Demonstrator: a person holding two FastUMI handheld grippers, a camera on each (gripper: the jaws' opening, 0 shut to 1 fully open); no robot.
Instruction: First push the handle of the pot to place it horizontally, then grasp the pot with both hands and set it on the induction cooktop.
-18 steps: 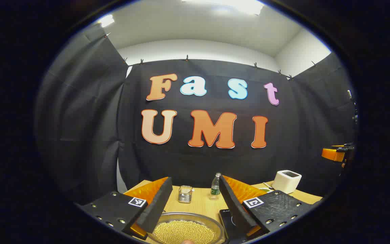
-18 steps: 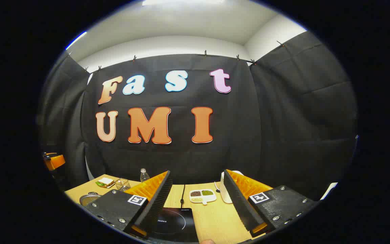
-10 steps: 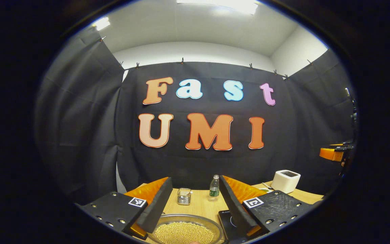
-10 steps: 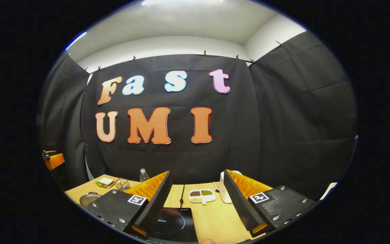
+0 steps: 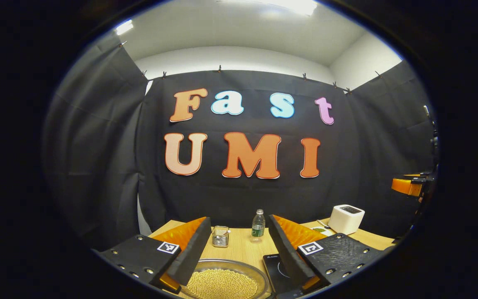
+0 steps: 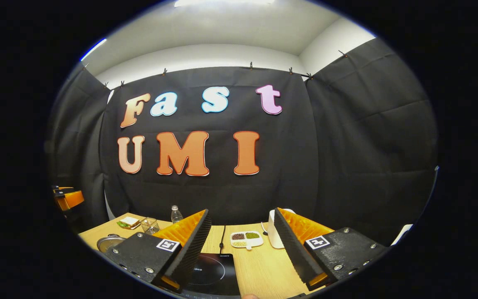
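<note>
In the left gripper view, the left gripper [image 5: 239,249] hangs over the near edge of the wooden table [image 5: 243,247], its two fingers spread wide with nothing between them. The pot [image 5: 224,280], a shallow metal pan full of pale beans, lies directly below and between those fingers, nearest of all; its handle cannot be made out. Just to the right of the pot, partly behind the right finger, sits the dark induction cooktop [image 5: 275,268]. Beyond the pot stand a small glass jar [image 5: 220,236] and a water bottle [image 5: 258,226], and farther right of the pot a white box-shaped appliance [image 5: 346,219]. At the far right edge the right gripper [image 5: 409,187] appears, well apart from the pot.

In the right gripper view, that gripper's own fingers are likewise wide apart and hold nothing, poised above the cooktop. The pot's rim peeks out at the left, behind the left finger, beside the cooktop. This view adds a divided white dish [image 6: 245,238] of beans beyond the cooktop, a sandwich [image 6: 129,223] behind the pot, and a black cord [image 6: 221,238] running back from the cooktop.
</note>
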